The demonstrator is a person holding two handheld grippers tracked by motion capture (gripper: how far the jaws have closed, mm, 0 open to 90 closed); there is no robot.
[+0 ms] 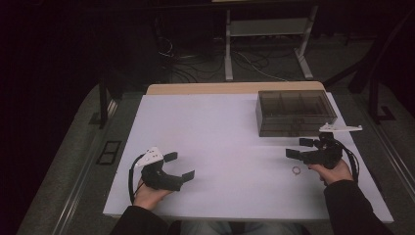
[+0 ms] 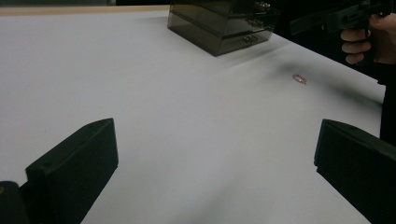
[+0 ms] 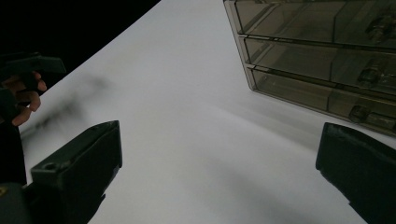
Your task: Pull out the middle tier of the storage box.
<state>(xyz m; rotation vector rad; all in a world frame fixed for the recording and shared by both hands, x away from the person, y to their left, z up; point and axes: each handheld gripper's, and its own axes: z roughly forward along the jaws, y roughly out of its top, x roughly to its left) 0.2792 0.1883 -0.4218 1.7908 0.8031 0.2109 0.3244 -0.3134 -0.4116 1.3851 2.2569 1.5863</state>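
Lower right gripper [image 1: 299,148], jaws wide and empty, squarely over small ring [image 1: 296,170] before closing, left gripper [image 1: 179,166] likewise agape, idle

table [image 1: 220,142]: white | drawer box [image 1: 295,111]: smoky grey | ring [image 1: 296,170]: pinkish

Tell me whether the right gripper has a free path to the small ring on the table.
Probably yes. The ring lies on bare table just ahead of the open right gripper, nothing between them. The drawer box sits farther back, out of the way.
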